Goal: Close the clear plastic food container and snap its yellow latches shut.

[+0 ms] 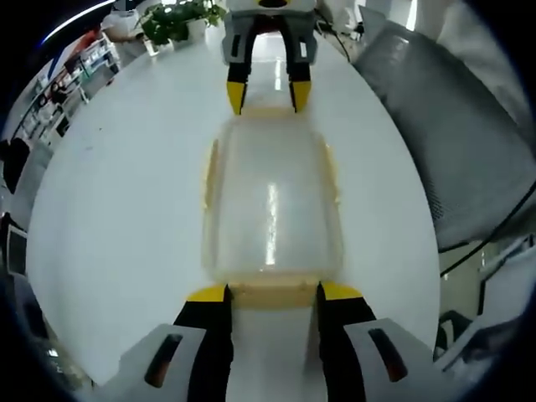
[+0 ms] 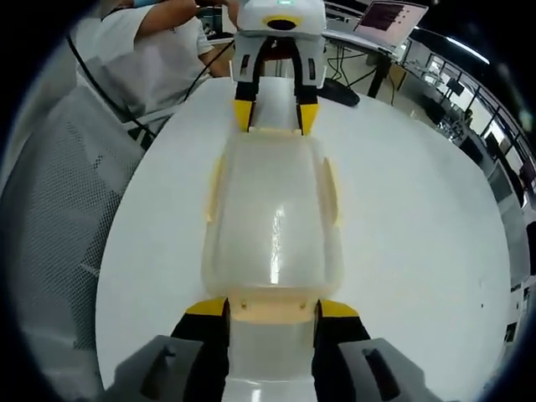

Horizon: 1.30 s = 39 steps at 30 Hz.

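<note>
Container (image 1: pixel 272 213), clear with its lid on, lies on the white table (image 1: pixel 117 209) in the left gripper view; the left gripper (image 1: pixel 272 291) stands open astride its near yellow latch (image 1: pixel 272 289). In the right gripper view, the right gripper (image 2: pixel 272 308) stands open astride the opposite end latch (image 2: pixel 272 306).

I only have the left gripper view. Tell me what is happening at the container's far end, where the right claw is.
Observer: In the right gripper view, the right claw straddles that end's yellow latch, with one jaw tip at each side. I cannot tell whether they press it.
Operator: Report what is behind my left claw.
Observer: A person in a white shirt is at the table edge there.
Operator: Keep going.
Observer: An open laptop shows further back, on the other side from the person.
</note>
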Motion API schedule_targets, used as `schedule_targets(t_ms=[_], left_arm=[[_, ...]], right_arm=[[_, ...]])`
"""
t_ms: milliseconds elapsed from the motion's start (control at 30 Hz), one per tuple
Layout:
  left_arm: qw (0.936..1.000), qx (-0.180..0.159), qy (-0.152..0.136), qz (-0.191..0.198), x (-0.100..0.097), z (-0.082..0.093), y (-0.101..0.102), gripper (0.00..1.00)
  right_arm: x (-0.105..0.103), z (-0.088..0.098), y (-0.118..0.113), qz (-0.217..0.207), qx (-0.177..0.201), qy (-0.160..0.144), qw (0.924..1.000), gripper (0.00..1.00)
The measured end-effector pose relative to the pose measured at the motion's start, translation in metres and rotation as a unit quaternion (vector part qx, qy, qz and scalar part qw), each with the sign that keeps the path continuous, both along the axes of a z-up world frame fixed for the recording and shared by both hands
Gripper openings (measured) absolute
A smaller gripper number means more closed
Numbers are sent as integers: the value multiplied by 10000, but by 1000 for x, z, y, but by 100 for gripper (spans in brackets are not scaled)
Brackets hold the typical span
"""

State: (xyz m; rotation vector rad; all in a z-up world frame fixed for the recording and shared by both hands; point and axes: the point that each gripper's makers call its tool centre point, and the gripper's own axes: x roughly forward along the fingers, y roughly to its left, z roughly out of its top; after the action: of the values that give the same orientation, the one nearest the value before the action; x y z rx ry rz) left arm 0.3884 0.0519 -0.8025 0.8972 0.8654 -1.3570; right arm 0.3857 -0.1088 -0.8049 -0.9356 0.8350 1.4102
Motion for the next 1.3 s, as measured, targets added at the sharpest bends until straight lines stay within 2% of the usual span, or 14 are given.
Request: schedule_targets(t_ms=[100,600,700,800,1100,1300], left_arm=[[10000,39,44,-14,-3,3,-1,38],[9999,-8,-120,-57,-3,31,2,37],[9998,-2,-159,-71,-3,37,2,37],[9999,-47,-101,-29,-7,46,-1,37],[9998,-11,-198,-17,-9,70,-7,37],[9998,1,-220,11,-14,79,-13,37]], right_arm=[[-2,2,0,-18,10,76,10000,37],[-4,26,1,-43,199,-10,9998,37],[-5,33,1,-81,259,65,9996,37],[-8,40,-2,-16,253,51,9997,37],[-9,65,-7,5,389,-47,9992,37],[-12,75,-12,60,380,-78,9992,37]])
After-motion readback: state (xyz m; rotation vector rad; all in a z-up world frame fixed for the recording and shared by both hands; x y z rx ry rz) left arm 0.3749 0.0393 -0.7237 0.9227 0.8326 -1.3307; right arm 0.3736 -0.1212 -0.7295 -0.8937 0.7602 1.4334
